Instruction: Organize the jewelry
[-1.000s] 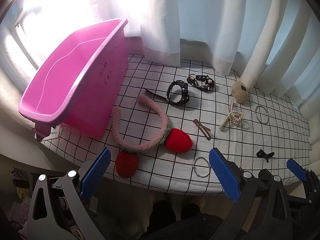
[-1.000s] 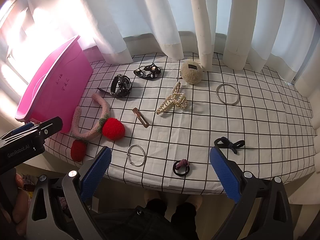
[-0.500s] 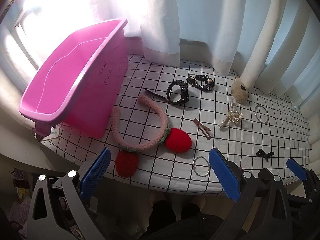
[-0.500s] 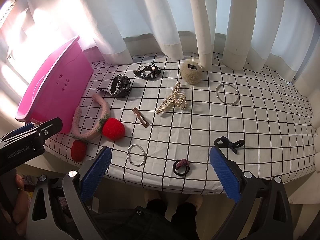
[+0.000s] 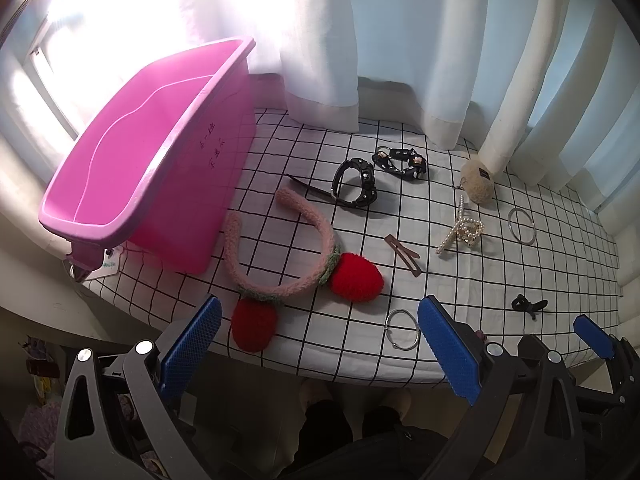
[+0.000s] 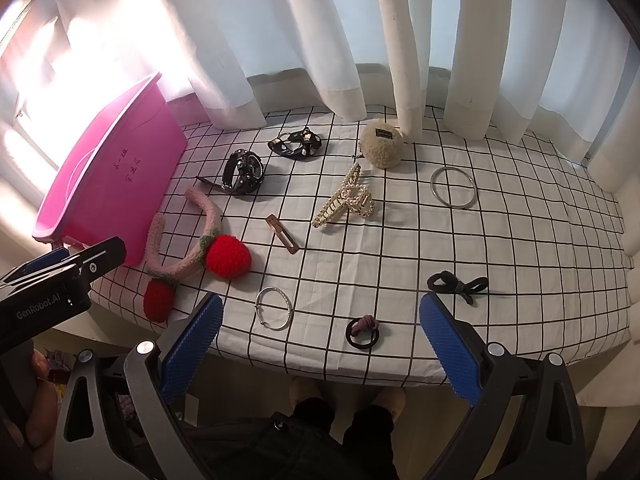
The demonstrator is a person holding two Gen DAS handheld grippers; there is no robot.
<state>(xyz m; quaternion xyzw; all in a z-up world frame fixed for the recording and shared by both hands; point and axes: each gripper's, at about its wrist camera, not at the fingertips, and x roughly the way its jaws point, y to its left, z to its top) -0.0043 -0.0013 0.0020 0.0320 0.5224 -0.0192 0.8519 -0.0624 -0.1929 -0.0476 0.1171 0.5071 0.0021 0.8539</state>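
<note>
Nothing sorted yet, judging by the layout. Pink bin [image 5: 132, 184] at the left edge of the tabletop [image 6: 520, 248], seemingly empty as far as its visible interior shows. Every piece out on the checked cloth:

- Fuzzy pink headband [image 5: 280, 256] with two red strawberry pom-poms, just beside the bin.
- Black watch [image 6: 243, 171] and black studded bracelet [image 6: 296, 143] toward the back, near the curtain [image 6: 352, 40].
- Beige fluffy clip [image 6: 382, 143] at the back, pearl claw clip [image 6: 346, 202] in front of it.
- Brown snap clip [image 6: 282, 234] near the middle.
- Large silver bangle [image 6: 453, 187] well to the right.
- Small silver ring bracelet [image 6: 274, 308], black hair tie with a mauve knot [image 6: 362, 331] and black bow tie [image 6: 458, 286] along the near edge.

Left gripper [image 5: 320, 344] poised off the near edge, jaws spread wide, holding nothing; headband and small silver ring closest ahead. Right gripper [image 6: 320, 344] likewise back from the edge, jaws wide apart and empty, hair tie and ring bracelet nearest.

Whole job apparently ahead: each item to be picked up and, presumably, dropped into the bin.
</note>
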